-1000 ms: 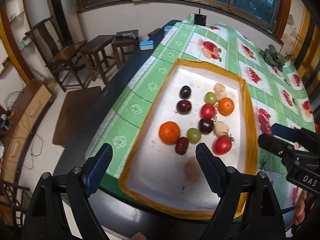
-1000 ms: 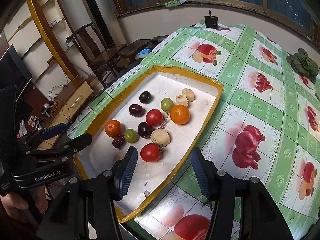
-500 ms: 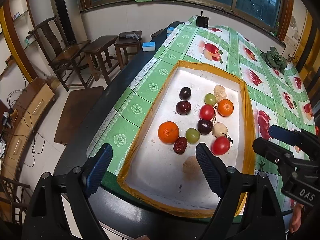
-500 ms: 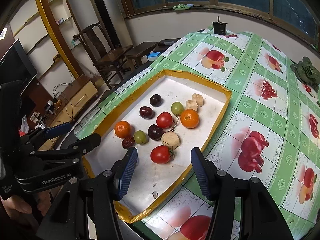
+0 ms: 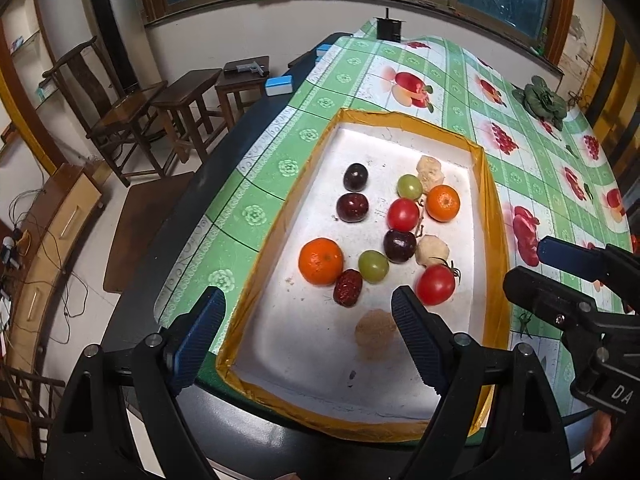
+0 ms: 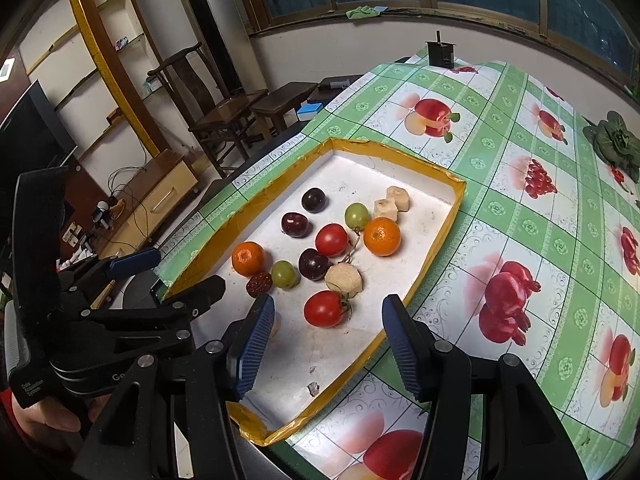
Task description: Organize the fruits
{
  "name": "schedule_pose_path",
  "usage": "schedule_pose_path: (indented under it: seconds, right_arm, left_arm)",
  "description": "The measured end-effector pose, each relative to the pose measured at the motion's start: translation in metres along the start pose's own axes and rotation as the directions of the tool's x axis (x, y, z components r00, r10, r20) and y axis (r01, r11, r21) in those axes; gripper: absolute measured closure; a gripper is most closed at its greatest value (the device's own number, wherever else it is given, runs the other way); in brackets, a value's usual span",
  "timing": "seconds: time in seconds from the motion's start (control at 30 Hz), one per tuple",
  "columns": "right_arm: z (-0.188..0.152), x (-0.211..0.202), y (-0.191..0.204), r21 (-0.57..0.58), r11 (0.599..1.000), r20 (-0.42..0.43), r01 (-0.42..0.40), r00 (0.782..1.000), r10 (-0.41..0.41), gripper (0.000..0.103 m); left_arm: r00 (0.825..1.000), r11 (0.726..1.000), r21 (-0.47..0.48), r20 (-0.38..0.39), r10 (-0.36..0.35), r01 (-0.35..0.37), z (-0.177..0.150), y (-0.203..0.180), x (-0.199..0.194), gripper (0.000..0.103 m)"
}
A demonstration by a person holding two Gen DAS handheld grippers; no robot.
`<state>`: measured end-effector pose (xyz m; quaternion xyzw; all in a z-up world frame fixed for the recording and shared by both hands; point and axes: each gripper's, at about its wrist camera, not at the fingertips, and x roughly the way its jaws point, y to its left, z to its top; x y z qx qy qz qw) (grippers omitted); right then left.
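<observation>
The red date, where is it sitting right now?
In the left wrist view the red date lies in the yellow-rimmed tray, wedged between the near orange and a green grape.

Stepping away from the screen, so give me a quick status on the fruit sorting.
Left gripper open, empty. Right gripper open, empty, nearest tomato just ahead. All fruit loose in the yellow-rimmed tray. Nothing blocking.

Left gripper [image 5: 308, 336]: black frame, blue ribbed pads, jaws spread wide, empty, raised over the near left corner of the yellow-rimmed white tray [image 5: 490, 216].
Right gripper [image 6: 326, 346]: same build, jaws wide apart, empty, above the tray's near right edge.
</observation>
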<state>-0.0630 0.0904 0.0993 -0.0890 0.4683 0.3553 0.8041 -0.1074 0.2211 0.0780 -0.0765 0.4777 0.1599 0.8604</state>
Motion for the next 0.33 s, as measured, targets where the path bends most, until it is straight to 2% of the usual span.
schedule_pose_path:
  seconds: [0.17,0.33]
  right_arm:
    - [-0.0012,-0.0008,0.004,-0.015,1.0,0.002,-0.002,1.0,0.002,0.045]
    - [-0.0044,-0.0041,-0.0053,0.011,1.0,0.006,0.011,1.0,-0.011,0.045]
  left_arm:
    - [1.0,1.0,-0.001,-0.016,0.0,0.0,0.0003,-0.0035,0.0036,0.017]
    - [1.0,1.0,0.006,0.007,-0.009,0.008,0.0016,-0.0101,0.0005,0.017]
